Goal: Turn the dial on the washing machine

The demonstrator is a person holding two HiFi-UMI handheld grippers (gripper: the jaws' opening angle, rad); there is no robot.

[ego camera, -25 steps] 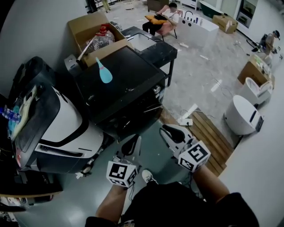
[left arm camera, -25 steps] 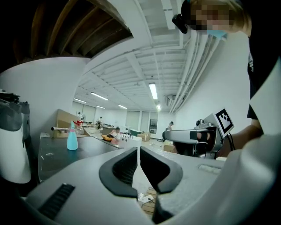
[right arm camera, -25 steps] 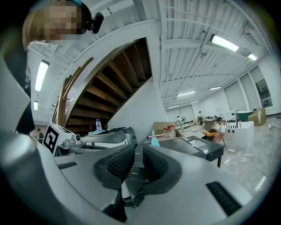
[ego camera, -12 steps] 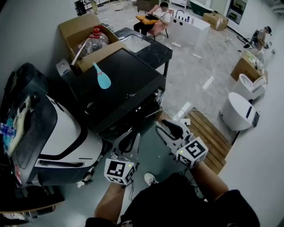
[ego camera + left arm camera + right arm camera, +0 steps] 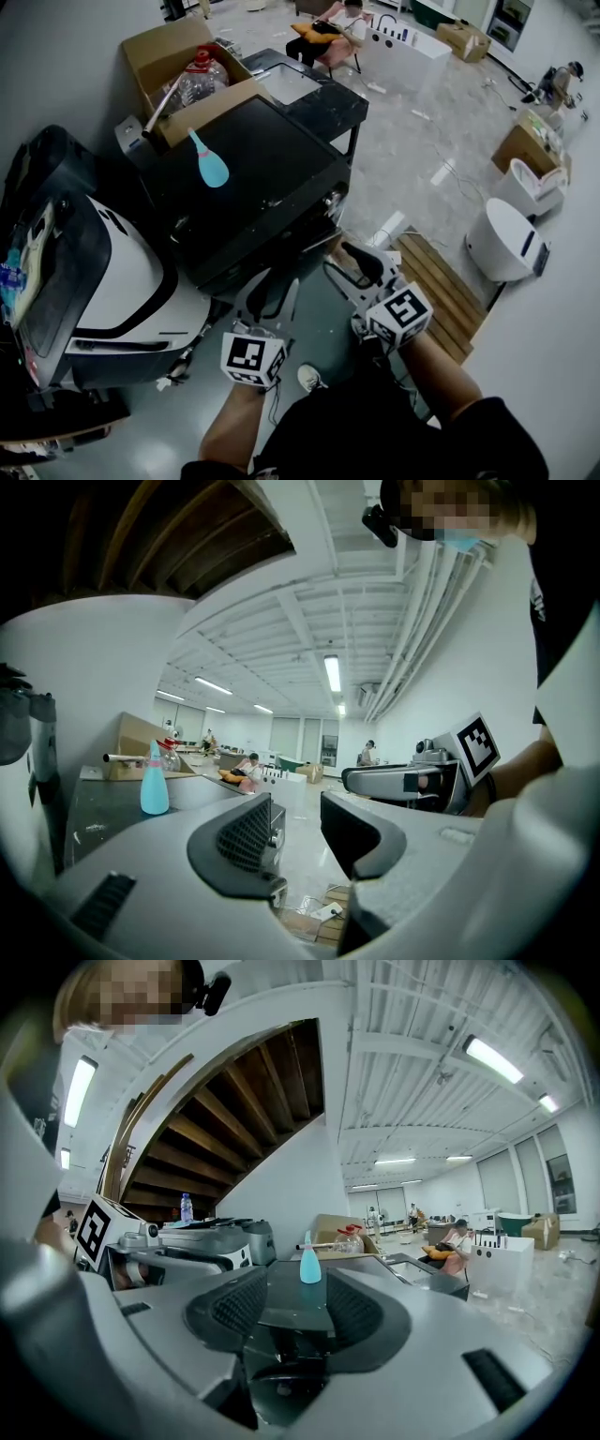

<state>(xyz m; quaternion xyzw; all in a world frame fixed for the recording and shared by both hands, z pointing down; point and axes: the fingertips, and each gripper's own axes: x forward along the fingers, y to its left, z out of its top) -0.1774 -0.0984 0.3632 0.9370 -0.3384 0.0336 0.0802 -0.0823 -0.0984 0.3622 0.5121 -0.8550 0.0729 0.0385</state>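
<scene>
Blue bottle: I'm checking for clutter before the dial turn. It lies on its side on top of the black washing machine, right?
Not quite. The blue bottle stands upright, not on its side, on top of the black washing machine. The right gripper view shows this.
</scene>
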